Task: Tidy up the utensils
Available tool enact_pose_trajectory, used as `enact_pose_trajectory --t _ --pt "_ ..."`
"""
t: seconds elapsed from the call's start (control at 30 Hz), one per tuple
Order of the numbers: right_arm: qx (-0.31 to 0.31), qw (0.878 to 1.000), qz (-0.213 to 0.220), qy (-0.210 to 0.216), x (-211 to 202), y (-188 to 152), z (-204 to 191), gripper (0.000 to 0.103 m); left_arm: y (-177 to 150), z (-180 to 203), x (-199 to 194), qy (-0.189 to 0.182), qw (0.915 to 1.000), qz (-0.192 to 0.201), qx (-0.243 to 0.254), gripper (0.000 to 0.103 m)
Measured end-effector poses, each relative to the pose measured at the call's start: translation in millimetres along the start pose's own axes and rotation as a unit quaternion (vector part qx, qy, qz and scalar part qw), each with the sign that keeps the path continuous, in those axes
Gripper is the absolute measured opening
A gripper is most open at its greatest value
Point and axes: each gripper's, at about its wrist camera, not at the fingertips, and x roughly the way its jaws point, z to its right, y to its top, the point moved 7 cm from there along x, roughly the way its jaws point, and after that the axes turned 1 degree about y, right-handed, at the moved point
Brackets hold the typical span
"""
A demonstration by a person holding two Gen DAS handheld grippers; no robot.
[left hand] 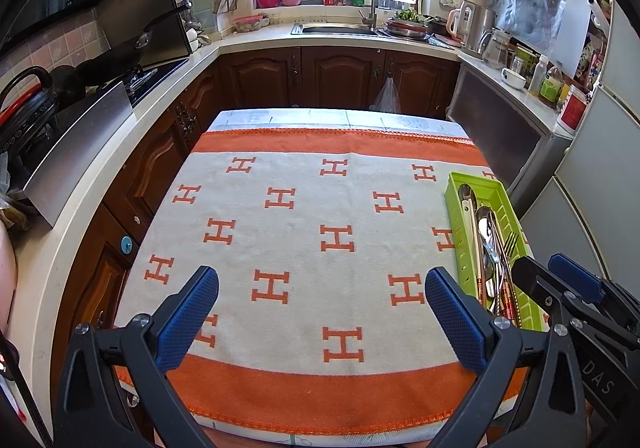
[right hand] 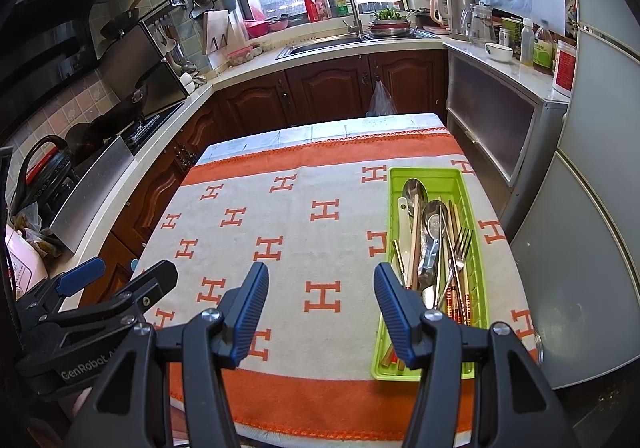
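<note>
A lime green plastic tray (right hand: 430,176) lies along the right side of the table, also seen as the green tray (left hand: 478,182) in the left wrist view. It holds spoons (right hand: 434,218), a fork (right hand: 460,248), chopsticks (right hand: 454,216) and a white utensil (right hand: 405,224). My right gripper (right hand: 320,312) hangs open over the near part of the cloth, its right finger just left of the tray's near end. My left gripper (left hand: 322,318) is open and empty over the cloth's middle front. Each view shows the other gripper at its edge.
The table carries a white and orange cloth (left hand: 304,216) with H marks. Dark wood cabinets (left hand: 340,76) and a counter with sink (left hand: 340,28) stand behind. A stove (left hand: 132,76) is at left, a grey fridge (right hand: 592,208) close to the right.
</note>
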Motion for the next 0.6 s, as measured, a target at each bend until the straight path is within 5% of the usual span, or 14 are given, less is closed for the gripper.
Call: enact_pose_trajectory --t 0.6 --pt "0.000 1.000 -0.001 0.000 -1.1 -0.5 -1.5 0.055 -3.2 1.5 -4.5 -0.003 1.0000 -0.003 -0.005 0.102"
